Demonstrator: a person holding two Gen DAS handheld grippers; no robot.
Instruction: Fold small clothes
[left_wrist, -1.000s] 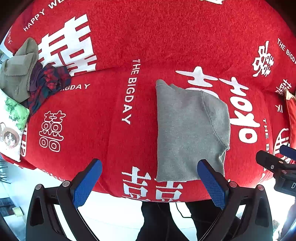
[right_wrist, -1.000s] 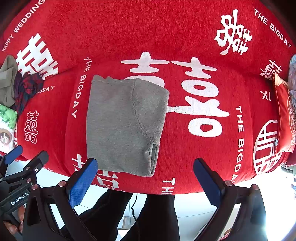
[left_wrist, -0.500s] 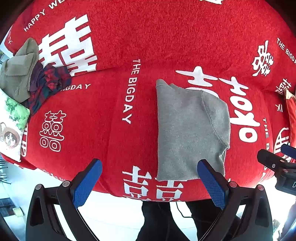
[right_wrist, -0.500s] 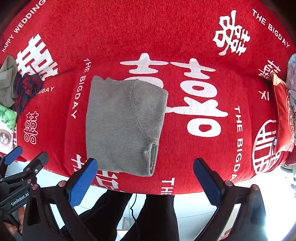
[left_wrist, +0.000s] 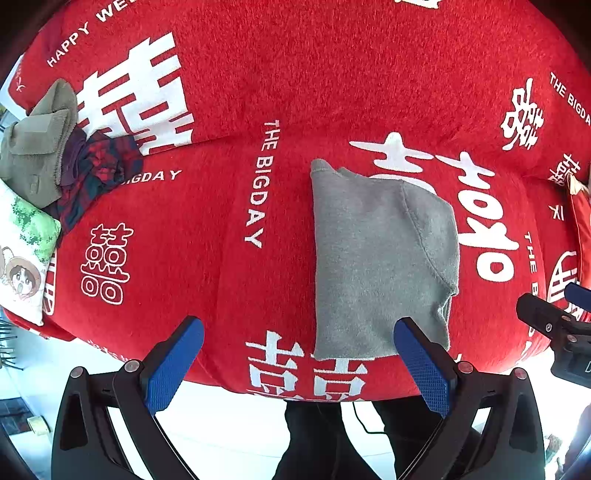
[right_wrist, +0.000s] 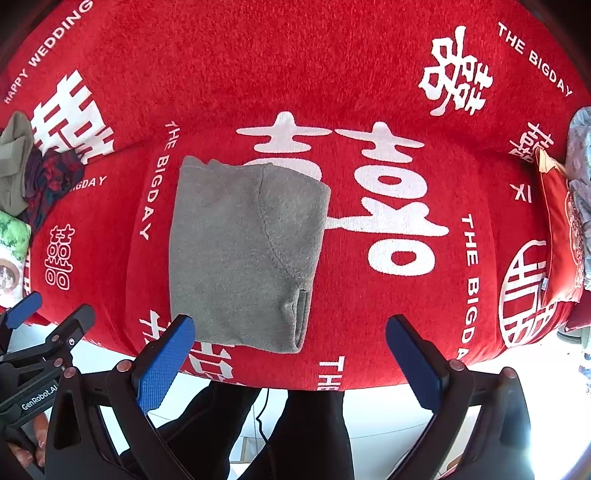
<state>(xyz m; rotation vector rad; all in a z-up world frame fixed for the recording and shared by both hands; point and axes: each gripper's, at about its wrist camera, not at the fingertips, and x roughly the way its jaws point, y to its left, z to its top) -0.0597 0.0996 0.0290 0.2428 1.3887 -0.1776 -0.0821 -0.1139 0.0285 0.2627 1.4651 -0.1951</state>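
A folded grey garment (left_wrist: 376, 258) lies flat on the red sofa seat; it also shows in the right wrist view (right_wrist: 243, 254). My left gripper (left_wrist: 299, 365) is open and empty, held above the sofa's front edge, its right finger over the garment's near edge. My right gripper (right_wrist: 291, 363) is open and empty, just in front of the garment's near edge, its left fingertip over the near left corner. Each gripper shows at the edge of the other's view.
The sofa (left_wrist: 184, 258) has a red cover with white lettering. A pile of olive and plaid clothes (left_wrist: 55, 162) lies at the far left by a cartoon cushion (left_wrist: 22, 254). A red cushion (right_wrist: 557, 229) stands at the right. The person's legs (right_wrist: 295, 435) are below.
Both grippers have drifted very slightly; the garment looks a touch closer. Nothing was taken hold of or let go.
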